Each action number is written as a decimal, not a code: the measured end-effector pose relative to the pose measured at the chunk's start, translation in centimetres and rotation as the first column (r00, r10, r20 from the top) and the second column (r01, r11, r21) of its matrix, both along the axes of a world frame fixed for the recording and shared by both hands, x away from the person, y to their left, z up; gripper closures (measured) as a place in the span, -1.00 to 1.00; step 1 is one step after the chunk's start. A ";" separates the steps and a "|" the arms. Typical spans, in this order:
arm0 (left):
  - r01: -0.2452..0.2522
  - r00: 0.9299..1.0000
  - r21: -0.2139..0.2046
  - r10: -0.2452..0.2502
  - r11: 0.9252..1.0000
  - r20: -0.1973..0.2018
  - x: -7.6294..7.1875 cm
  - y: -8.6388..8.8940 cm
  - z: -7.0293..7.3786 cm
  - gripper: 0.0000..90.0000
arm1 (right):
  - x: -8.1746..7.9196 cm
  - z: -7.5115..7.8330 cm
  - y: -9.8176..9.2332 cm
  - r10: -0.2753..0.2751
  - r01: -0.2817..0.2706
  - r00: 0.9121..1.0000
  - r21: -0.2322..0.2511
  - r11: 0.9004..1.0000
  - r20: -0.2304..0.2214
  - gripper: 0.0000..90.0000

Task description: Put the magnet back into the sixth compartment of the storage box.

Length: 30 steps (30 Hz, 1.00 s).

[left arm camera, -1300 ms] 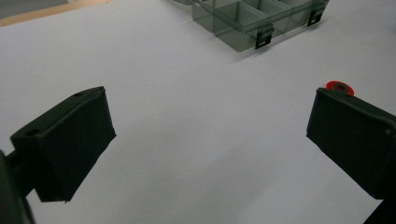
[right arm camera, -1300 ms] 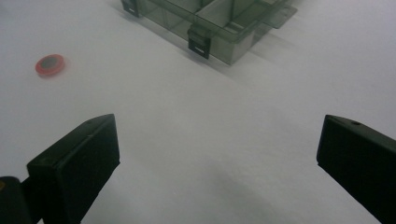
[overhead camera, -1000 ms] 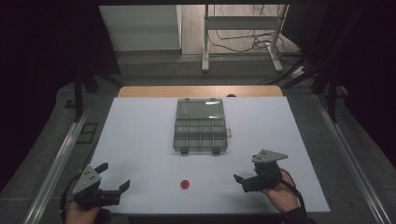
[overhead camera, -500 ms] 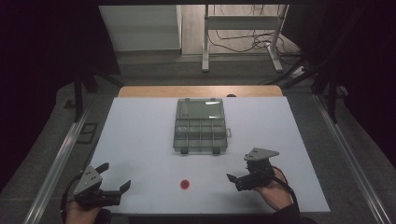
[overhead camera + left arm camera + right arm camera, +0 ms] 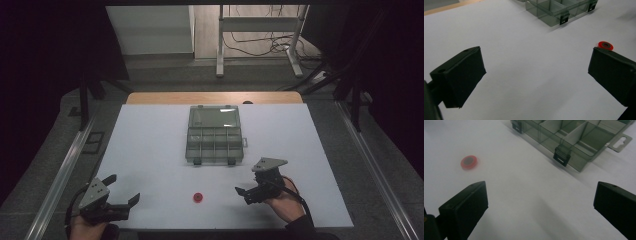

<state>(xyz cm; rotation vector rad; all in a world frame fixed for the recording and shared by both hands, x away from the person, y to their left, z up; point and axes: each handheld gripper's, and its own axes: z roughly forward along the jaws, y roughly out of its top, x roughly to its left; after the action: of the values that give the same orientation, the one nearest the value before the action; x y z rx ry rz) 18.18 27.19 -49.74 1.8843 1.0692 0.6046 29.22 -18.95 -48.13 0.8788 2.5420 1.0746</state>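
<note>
Both tools gape, holding nothing, low in the frame.
Right tool (image 5: 246, 193) flanks the red disc (image 5: 198, 197), probably for pickup; left tool (image 5: 125, 191) waits; compartment box (image 5: 215, 135) sits centre on the desk (image 5: 150, 145).

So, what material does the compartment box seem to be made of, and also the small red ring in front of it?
The compartment box looks like clear, smoke-tinted hard plastic: the table shows through its walls and dividers, and it has dark clip latches. The small red ring looks like matte plastic or rubber with a dark centre; the blur leaves that open. Both rest on the white table, apart from each other.
</note>
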 end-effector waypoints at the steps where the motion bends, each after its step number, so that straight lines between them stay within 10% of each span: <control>1: 0.000 1.000 0.000 0.000 1.000 0.000 0.0 0.0 0.0 -0.97 | 0.1 -0.1 0.3 0.006 -0.006 1.000 -0.004 1.000 -0.002 -1.00; 30: 0.003 1.000 0.004 -0.003 1.000 0.001 0.0 0.0 0.0 -0.97 | 0.5 -0.8 3.5 0.058 -0.060 0.997 -0.057 0.997 -0.045 -1.00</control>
<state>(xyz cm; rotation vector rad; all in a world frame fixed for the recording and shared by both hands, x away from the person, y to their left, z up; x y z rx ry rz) 18.16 27.17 -49.74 1.8879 1.0650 0.6064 29.70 -15.40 -48.96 0.8257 2.6361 1.0024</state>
